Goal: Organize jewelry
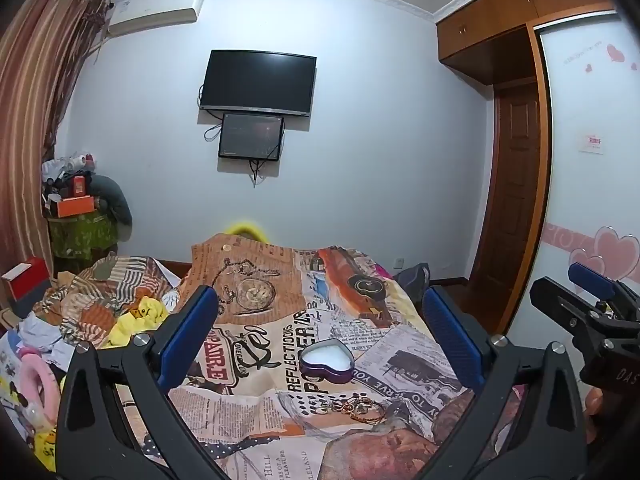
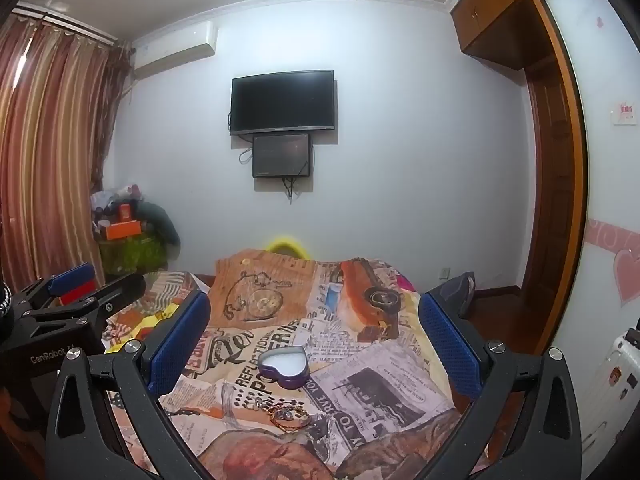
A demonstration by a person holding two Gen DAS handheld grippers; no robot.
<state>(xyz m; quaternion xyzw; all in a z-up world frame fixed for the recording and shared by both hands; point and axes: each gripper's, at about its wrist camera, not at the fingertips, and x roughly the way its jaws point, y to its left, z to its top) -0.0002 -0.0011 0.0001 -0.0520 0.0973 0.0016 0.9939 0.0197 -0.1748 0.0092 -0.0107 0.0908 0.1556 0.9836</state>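
Observation:
A purple heart-shaped tin point(image 1: 328, 365) with a white inside stands open on the newspaper-print bedspread point(image 1: 280, 280); it also shows in the right wrist view point(image 2: 285, 366). A small heap of gold bracelets and rings point(image 1: 355, 407) lies just in front of the tin, also seen in the right wrist view point(image 2: 286, 414). My left gripper point(image 1: 320, 320) is open and empty, held above the bed behind the jewelry. My right gripper point(image 2: 316, 328) is open and empty at a like height. Each gripper shows in the other's view: the right gripper point(image 1: 588, 300) and the left gripper point(image 2: 76, 292).
Crumpled clothes and yellow duck toys point(image 1: 136, 316) lie on the bed's left. A TV point(image 1: 258, 82) hangs on the far wall. A wooden wardrobe and door point(image 1: 516, 184) stand at right, and a white suitcase point(image 2: 616, 384) at far right. Curtains point(image 2: 48, 152) hang at left.

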